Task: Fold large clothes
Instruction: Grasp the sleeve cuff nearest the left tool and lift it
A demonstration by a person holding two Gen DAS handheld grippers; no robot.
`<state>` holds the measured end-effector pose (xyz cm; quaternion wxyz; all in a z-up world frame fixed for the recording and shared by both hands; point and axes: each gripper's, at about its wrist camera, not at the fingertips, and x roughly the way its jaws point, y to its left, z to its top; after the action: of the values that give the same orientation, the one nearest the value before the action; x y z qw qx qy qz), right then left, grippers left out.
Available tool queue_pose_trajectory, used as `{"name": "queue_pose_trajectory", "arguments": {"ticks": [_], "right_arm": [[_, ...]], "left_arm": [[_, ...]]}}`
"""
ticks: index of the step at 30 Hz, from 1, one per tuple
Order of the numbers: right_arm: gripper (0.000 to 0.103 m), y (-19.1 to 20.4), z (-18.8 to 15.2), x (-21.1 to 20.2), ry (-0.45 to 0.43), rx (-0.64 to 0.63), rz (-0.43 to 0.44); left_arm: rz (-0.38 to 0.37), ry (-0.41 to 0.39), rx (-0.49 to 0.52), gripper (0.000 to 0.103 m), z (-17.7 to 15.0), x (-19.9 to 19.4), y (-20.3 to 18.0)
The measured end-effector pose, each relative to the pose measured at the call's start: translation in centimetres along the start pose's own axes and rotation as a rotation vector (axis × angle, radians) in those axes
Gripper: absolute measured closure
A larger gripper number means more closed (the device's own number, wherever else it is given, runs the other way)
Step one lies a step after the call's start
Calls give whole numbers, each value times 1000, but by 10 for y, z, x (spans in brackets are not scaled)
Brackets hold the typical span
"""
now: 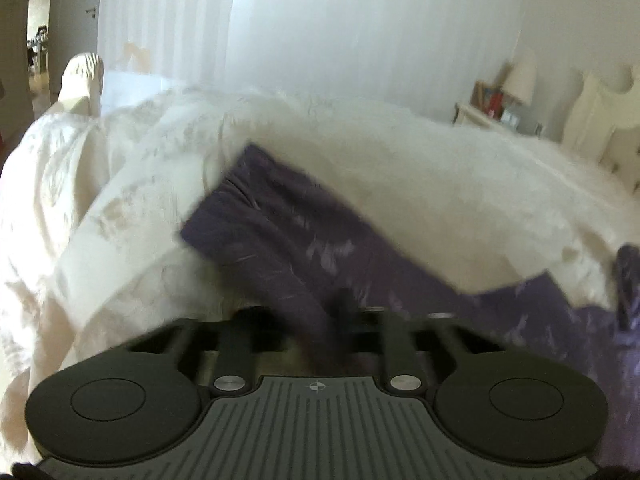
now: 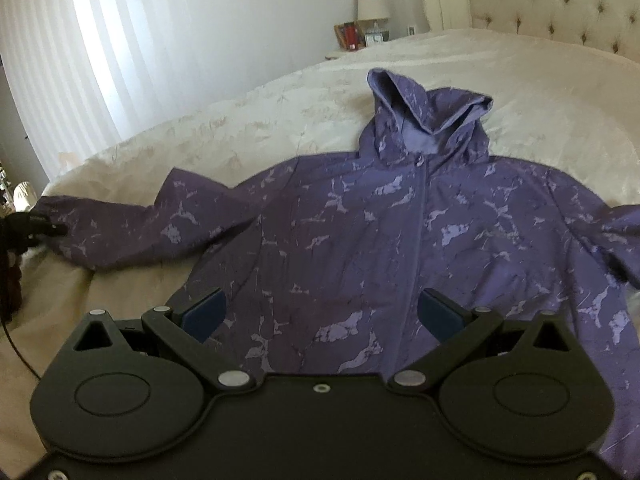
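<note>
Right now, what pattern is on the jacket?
Purple with pale marble-like splotches; clearest in the right wrist view.

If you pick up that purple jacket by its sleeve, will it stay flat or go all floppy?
Probably floppy: the purple jacket lies limp and creased on the bed, and its hood slumps. The fabric looks thin, so likely light. The left gripper seems shut on the sleeve, which already bends.
</note>
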<state>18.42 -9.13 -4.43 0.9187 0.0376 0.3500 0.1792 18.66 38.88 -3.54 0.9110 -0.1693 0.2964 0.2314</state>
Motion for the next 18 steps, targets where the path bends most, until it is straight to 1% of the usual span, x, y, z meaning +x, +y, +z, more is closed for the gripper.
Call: {"name": "queue_pose_trajectory", "arguments": {"ticks": [2, 5, 7, 9, 15, 16, 17, 18], "right_arm": [[1, -1, -3, 4, 14, 2, -2], [1, -6, -8, 10, 42, 20, -7], [1, -11, -12, 11, 56, 38, -8], [5, -16, -16, 11, 64, 53, -13], [5, -32, -29, 2, 64, 85, -47], [5, -35, -31, -1, 61, 88, -58], [5, -38, -33, -3, 58, 92, -65], [5, -41, -35, -5, 56, 97, -72]], "left_arm": [[-21, -30, 17, 94, 6, -7, -5], [-59, -81, 78, 95, 17, -24, -21], [-107, -110, 94, 95, 28, -37, -36], [-155, -141, 118, 95, 39, -48, -54], [-318, -238, 226, 95, 62, -87, -125], [-353, -250, 242, 95, 65, -94, -141], [-411, -240, 237, 95, 66, -97, -153], [-442, -248, 249, 95, 67, -103, -167]]}}
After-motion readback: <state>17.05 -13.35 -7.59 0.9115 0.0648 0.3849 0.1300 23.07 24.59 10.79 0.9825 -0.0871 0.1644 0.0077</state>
